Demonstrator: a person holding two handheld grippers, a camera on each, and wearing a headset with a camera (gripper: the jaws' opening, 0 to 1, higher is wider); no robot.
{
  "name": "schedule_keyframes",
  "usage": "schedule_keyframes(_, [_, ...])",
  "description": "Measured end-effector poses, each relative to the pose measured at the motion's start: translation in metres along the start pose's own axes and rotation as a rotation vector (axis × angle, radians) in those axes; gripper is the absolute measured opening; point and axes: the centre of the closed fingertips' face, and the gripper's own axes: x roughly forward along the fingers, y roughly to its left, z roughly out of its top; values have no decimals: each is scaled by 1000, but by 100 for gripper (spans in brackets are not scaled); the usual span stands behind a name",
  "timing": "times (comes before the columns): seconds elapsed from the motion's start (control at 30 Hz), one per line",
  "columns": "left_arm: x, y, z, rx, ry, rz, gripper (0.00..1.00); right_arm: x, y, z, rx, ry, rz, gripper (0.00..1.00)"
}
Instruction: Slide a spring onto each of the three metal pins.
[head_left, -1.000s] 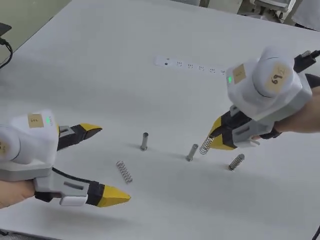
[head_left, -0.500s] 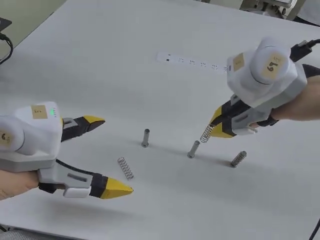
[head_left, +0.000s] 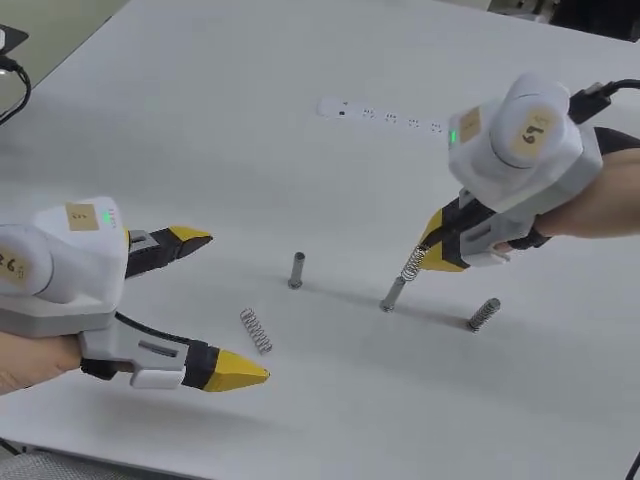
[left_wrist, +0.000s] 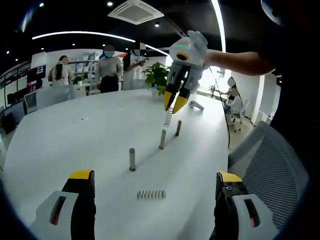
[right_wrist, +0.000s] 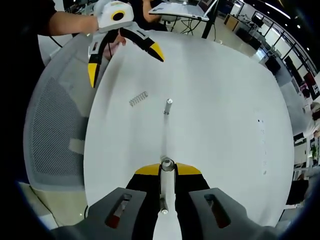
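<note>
My right gripper (head_left: 436, 256) is shut on a spring (head_left: 413, 262) that hangs tilted, its lower end just above the top of the middle pin (head_left: 392, 293). A second bare pin (head_left: 297, 270) stands to the left. At the right, another spring (head_left: 483, 314) stands upright on the table; I cannot tell if a pin is inside it. A loose spring (head_left: 255, 330) lies flat between the jaws of my open left gripper (head_left: 225, 305). The left gripper view has both pins (left_wrist: 132, 159) (left_wrist: 162, 139), the loose spring (left_wrist: 151, 194) and the right gripper (left_wrist: 175, 102).
A white power strip (head_left: 385, 117) lies at the back of the white table (head_left: 200, 140). A black cable (head_left: 12, 75) hangs at the far left edge. A grey mesh chair (left_wrist: 270, 165) stands beside the table, and people stand far behind it.
The right gripper has lifted the held spring from beside the middle pin's top to just above it. The left gripper has stayed open in about the same place.
</note>
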Motion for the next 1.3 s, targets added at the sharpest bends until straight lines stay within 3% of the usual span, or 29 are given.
schedule_keyframes(1.3, [1,6,2,6,3,-12,97,18,-4,-2,-11,19,10,7])
